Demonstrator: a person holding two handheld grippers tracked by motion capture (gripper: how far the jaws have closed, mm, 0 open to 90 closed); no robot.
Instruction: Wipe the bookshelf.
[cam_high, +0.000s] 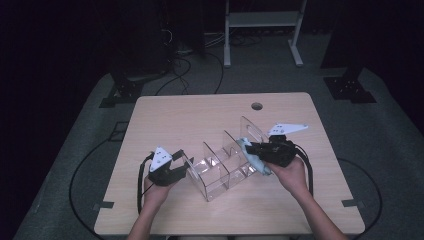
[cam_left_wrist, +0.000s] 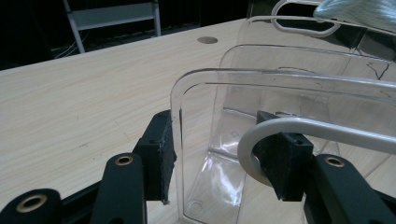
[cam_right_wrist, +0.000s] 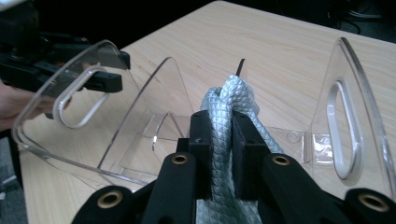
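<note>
On the wooden table (cam_high: 165, 112), the left gripper (cam_high: 183, 165) is bracing the clear acrylic rack (cam_high: 225, 167), its jaws clamping the end divider, while the right gripper (cam_right_wrist: 219, 140) is pinching a pale blue textured pouch (cam_right_wrist: 233, 100) tightly above a slot. Next, I judge, the pouch needs lowering upright between two dividers.

Black hand-held gripper (cam_high: 181, 169) – brass screws, grey plate
</note>
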